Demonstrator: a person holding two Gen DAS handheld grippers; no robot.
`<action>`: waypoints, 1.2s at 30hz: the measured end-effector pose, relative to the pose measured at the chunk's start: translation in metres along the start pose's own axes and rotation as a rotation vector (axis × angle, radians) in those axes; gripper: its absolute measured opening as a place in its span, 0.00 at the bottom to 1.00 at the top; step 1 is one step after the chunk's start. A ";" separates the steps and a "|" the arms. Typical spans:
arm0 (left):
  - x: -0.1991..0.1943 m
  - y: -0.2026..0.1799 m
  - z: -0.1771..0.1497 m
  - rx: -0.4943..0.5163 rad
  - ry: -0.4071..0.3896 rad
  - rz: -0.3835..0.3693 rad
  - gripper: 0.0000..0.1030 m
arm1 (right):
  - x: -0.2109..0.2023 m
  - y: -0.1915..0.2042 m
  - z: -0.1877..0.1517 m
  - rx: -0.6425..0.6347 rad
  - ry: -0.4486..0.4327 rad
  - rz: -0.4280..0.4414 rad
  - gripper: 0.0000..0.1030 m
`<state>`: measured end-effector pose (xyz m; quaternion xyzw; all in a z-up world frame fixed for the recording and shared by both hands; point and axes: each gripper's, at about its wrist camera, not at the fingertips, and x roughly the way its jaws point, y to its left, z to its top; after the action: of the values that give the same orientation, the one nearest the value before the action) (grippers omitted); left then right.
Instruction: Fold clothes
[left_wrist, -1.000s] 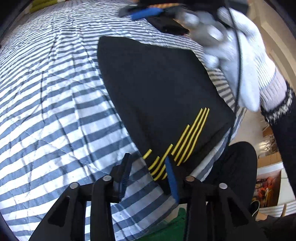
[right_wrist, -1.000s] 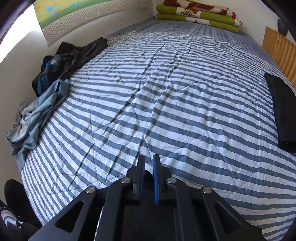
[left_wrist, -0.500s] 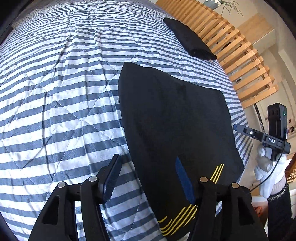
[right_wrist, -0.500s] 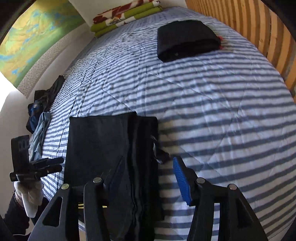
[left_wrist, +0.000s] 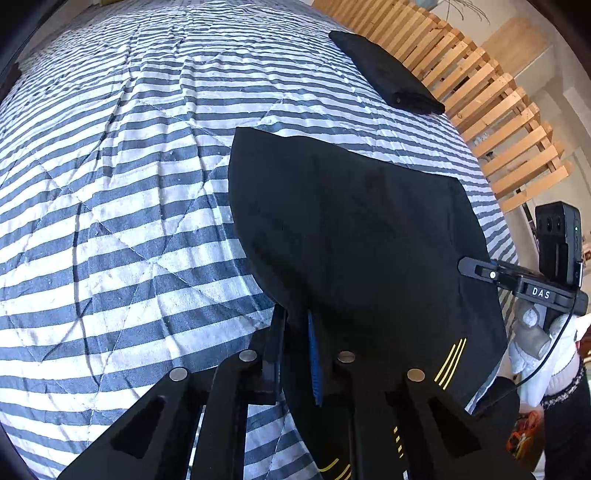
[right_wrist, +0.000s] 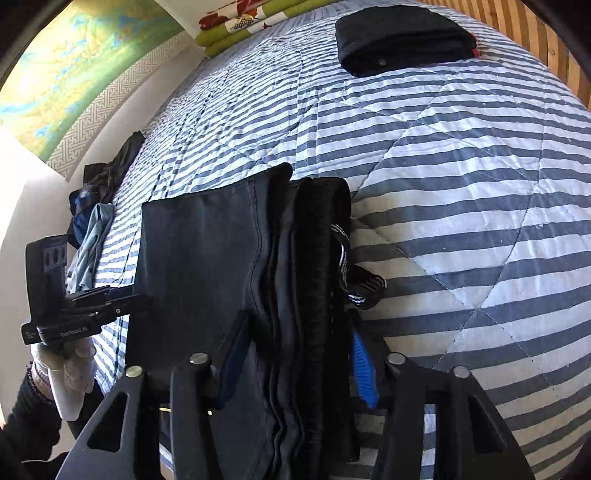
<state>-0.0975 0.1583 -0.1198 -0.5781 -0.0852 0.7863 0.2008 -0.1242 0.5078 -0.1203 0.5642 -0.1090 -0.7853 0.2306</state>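
Note:
Black shorts with thin yellow stripes lie flat on the striped quilt. My left gripper is closing, its jaws pinched on the shorts' near left edge. In the right wrist view the shorts show a bunched waistband and a black-and-white drawstring. My right gripper straddles that waistband and its jaws are closing, the blue pads still a little off the cloth. Each gripper shows in the other's view: the right gripper at the shorts' right edge, the left gripper at their left edge.
A folded black garment lies at the far end of the bed beside a wooden slatted rail. A heap of dark and light-blue clothes sits by the wall. Folded green and red blankets lie at the back.
The right gripper swung from bare quilt onto the shorts' waistband, opened wide, then narrowed. The left gripper slid along the shorts' edge and closed on it from wide open.

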 end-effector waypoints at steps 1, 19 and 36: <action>0.001 -0.002 0.000 0.003 -0.009 0.008 0.08 | 0.000 -0.001 -0.001 0.011 -0.001 0.016 0.29; -0.030 -0.031 0.017 0.118 -0.109 0.051 0.09 | -0.042 0.043 0.003 -0.104 -0.106 -0.084 0.16; -0.012 -0.026 0.022 0.086 -0.121 0.022 0.04 | -0.009 0.015 -0.004 0.034 -0.106 -0.044 0.13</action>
<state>-0.1100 0.1789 -0.0929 -0.5214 -0.0568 0.8248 0.2111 -0.1139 0.4995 -0.1075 0.5278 -0.1221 -0.8170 0.1976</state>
